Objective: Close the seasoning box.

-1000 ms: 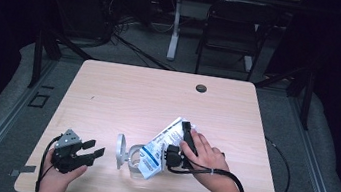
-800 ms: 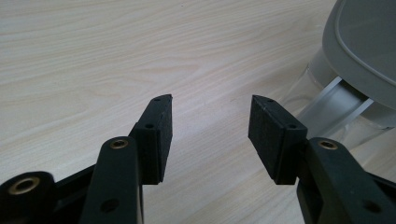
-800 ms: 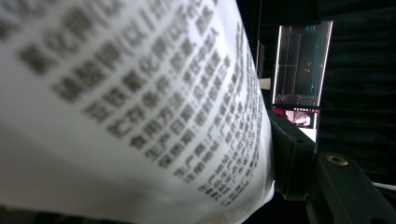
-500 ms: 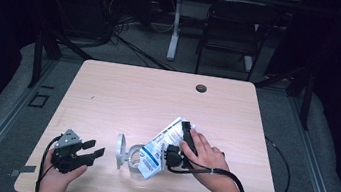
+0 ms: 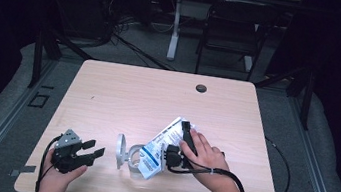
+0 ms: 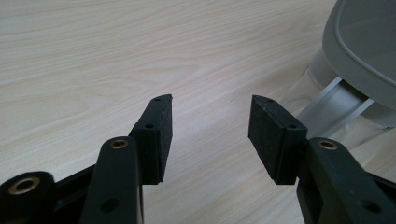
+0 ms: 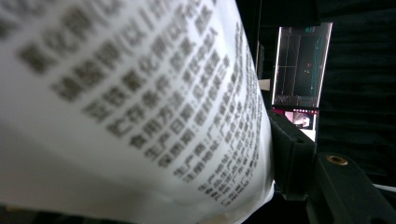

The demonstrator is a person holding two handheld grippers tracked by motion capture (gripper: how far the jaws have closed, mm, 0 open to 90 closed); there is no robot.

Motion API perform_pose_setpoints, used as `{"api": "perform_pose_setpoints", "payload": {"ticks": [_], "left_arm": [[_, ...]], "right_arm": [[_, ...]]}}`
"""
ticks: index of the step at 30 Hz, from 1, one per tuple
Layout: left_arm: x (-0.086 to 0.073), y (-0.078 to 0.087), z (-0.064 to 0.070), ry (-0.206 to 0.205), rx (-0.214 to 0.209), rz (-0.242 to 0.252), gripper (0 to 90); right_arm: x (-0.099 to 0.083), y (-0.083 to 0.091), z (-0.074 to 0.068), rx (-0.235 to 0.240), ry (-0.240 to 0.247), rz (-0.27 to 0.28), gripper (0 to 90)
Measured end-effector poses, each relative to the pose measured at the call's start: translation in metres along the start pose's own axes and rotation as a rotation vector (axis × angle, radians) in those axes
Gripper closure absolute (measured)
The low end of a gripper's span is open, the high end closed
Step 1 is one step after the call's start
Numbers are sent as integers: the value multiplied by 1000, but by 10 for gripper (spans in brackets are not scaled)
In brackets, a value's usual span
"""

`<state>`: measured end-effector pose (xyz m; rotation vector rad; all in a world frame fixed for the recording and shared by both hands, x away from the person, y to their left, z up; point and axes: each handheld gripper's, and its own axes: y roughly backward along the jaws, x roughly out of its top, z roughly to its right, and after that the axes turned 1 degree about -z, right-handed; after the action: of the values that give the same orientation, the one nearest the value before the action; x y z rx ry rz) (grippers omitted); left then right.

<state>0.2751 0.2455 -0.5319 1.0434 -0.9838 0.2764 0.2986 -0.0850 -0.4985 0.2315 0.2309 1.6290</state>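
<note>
The right hand-held gripper [image 5: 174, 153] clamps a white printed plastic packet [image 5: 160, 144] near-centre on the pale wooden surface [image 5: 128, 95]; the left hand-held gripper [image 5: 92, 148] rests wide, just left of a clear lidded container [image 5: 126, 152].

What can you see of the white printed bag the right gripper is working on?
The bag is a white, flexible-looking pouch with blue and dark print; in the right gripper view its near face carries rows of blurred printed characters. It lies tilted on the wooden table, its lower end meeting a clear container with a grey lid. The right gripper is shut on its edge, one black finger pressed against it, the person's hand beside it.
</note>
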Motion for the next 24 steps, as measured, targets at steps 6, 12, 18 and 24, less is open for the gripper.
{"api": "perform_pose_setpoints", "payload": {"ticks": [6,12,18,24], "left_arm": [[0,0,0,-1,0,-3,503],[0,0,0,-1,0,-12,502],[0,0,0,-1,0,-11,502],[1,1,0,-3,1,-10,502]], "right_arm": [[0,0,0,1,1,2,463],[0,-1,-1,0,-5,13,463],[0,-1,0,-4,2,13,464],[0,-1,0,-2,3,11,464]]}}
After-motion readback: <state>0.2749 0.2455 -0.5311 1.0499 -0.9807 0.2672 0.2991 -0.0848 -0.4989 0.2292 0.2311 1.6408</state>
